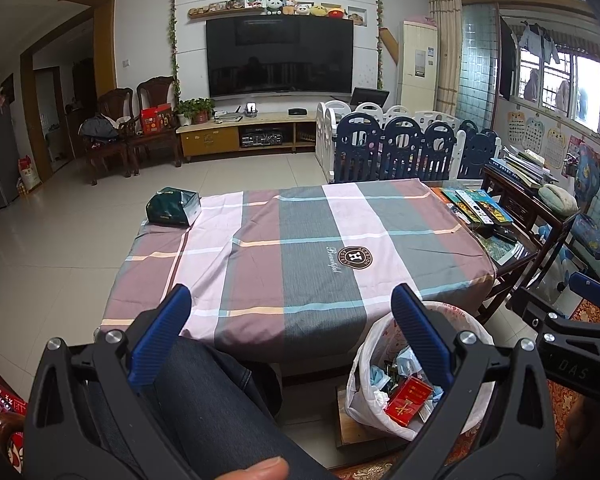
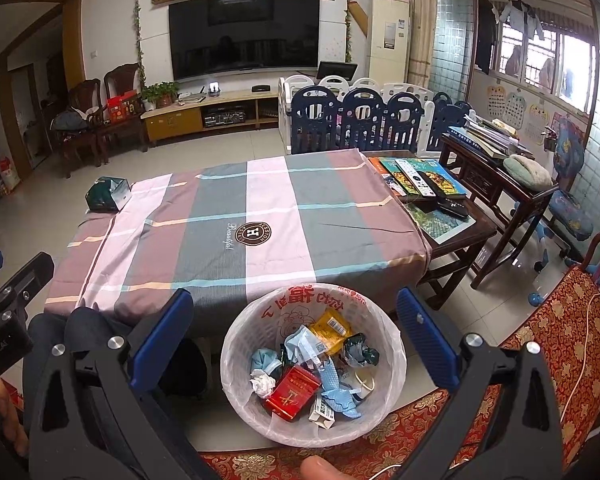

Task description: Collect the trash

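Observation:
A white-lined trash bin (image 2: 392, 364) stands on the floor in front of the table, holding a red cigarette box (image 2: 290, 394), a yellow packet (image 2: 332, 330), blue masks and crumpled paper. It also shows in the left wrist view (image 1: 364, 368). My right gripper (image 2: 294, 334) is open and empty, directly above the bin. My left gripper (image 1: 290, 332) is open and empty, over the table's near edge and a dark-trousered knee, left of the bin. A dark green tissue pack (image 1: 174, 207) lies at the table's far left corner; it also shows in the right wrist view (image 2: 108, 194).
The table has a plaid cloth (image 1: 300, 248). Books and remote controls (image 2: 424, 182) lie on its bare right end. A dark side table (image 2: 496, 172) with stacked books stands right. A red patterned sofa cushion (image 2: 556, 344) is near right. A playpen fence (image 1: 400, 144) stands behind.

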`<action>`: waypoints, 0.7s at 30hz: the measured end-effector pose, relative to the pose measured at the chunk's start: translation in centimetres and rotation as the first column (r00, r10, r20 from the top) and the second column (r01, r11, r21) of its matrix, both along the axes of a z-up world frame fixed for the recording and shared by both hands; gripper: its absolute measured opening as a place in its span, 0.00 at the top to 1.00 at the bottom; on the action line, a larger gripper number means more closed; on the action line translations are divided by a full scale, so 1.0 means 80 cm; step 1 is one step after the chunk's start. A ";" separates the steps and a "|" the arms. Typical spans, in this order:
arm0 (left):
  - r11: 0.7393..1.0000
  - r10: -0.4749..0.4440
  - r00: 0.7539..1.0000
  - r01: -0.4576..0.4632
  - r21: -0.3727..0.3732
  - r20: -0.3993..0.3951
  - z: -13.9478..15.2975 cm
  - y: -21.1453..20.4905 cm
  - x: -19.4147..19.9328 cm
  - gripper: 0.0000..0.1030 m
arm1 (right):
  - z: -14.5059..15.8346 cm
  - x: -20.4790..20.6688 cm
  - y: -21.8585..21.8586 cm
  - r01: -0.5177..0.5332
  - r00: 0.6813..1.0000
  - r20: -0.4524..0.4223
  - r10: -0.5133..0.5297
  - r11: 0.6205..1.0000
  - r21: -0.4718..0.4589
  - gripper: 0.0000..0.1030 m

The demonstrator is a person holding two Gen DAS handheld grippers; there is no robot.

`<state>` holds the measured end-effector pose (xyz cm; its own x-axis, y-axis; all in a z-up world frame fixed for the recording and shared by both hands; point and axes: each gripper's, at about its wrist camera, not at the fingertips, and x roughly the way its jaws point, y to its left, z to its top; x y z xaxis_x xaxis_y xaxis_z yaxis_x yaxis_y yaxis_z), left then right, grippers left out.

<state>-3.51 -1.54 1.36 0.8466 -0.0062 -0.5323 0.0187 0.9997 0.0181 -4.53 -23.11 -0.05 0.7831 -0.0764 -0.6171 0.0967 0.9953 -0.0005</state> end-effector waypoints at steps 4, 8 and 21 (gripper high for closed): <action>1.000 0.000 1.000 0.000 0.001 0.000 -0.001 0.000 -0.001 0.03 | -0.001 0.000 0.000 0.000 1.000 0.002 0.000 1.000 -0.001 0.04; 1.000 0.001 1.000 -0.001 0.002 0.000 0.000 0.000 0.000 0.03 | -0.003 0.000 -0.002 0.003 1.000 0.001 -0.003 1.000 0.006 0.04; 1.000 -0.011 1.000 0.012 0.007 -0.012 -0.003 0.002 0.002 0.03 | -0.002 -0.001 -0.007 0.010 1.000 -0.003 -0.010 1.000 0.011 0.04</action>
